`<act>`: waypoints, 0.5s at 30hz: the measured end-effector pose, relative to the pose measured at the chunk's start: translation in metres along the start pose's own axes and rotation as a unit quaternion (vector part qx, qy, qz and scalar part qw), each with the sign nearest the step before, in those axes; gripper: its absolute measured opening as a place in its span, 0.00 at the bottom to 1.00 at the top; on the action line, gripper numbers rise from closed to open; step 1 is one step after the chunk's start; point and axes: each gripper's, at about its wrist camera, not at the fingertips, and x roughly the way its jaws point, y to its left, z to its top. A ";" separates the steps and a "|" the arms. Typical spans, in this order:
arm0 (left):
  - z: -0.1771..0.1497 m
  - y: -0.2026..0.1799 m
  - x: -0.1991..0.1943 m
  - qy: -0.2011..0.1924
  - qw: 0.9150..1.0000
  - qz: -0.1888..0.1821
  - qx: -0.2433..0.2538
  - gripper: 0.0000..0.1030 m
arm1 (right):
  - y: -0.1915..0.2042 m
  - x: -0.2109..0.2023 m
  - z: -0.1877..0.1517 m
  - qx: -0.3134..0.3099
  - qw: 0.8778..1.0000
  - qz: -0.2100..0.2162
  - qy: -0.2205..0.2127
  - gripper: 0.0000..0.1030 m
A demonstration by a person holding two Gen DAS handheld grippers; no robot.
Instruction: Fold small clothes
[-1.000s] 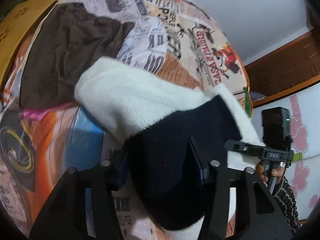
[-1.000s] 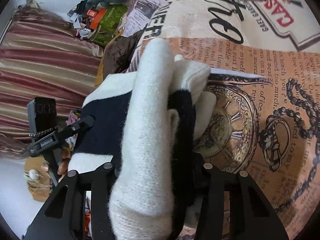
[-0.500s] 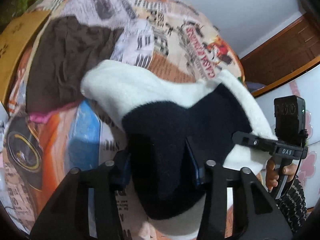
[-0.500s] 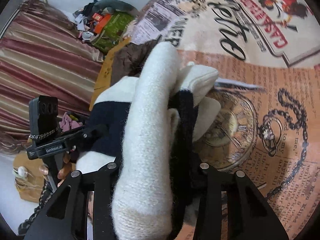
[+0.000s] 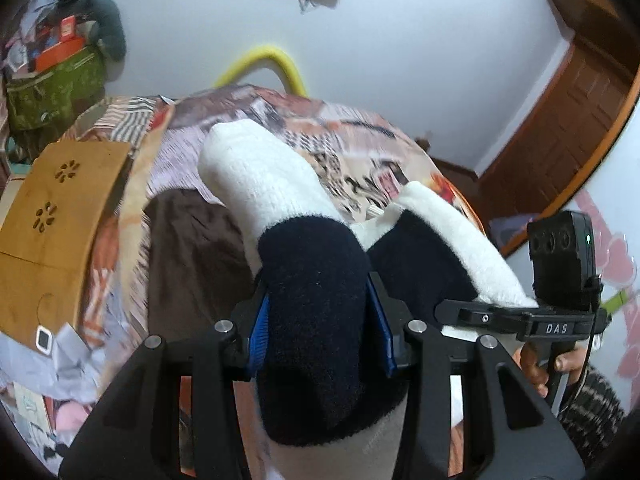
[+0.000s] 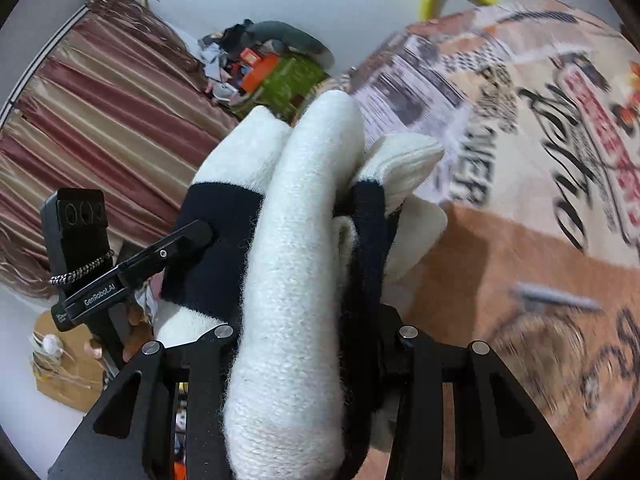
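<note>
- The bed (image 5: 352, 136), covered by a newspaper-print sheet (image 6: 520, 128), fills the ground below both cameras; it looks the likely landing place for the fold.
- A brown garment (image 5: 192, 256) lies spread on the sheet, near a tan board (image 5: 56, 216) at the bed's left edge.
- The cream-and-navy knit garment (image 5: 316, 320), thick and fuzzy, is held up off the bed, bunched between both tools.
- The left gripper (image 5: 318, 332) is clamped on a navy fold of it, blue pads pressing either side.
- The right gripper (image 6: 308, 340) pinches a cream roll together with a navy layer.
- To do this step well, I judge: keep both clamps firm, draw the held ends apart until the knit hangs flat, then lower it onto bare sheet beside the brown garment, not on it, letting the free cream end touch down first.
</note>
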 end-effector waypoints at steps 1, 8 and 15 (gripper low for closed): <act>0.009 0.012 0.002 -0.005 1.000 0.002 -0.003 0.42 | 0.004 0.005 0.006 -0.002 1.000 0.002 -0.002 0.36; 0.038 0.090 0.041 -0.017 0.999 0.002 -0.047 0.42 | -0.003 0.065 0.054 -0.003 1.000 0.006 -0.012 0.36; 0.023 0.162 0.125 0.025 0.996 0.027 -0.084 0.42 | -0.039 0.131 0.063 0.018 0.999 -0.022 0.016 0.36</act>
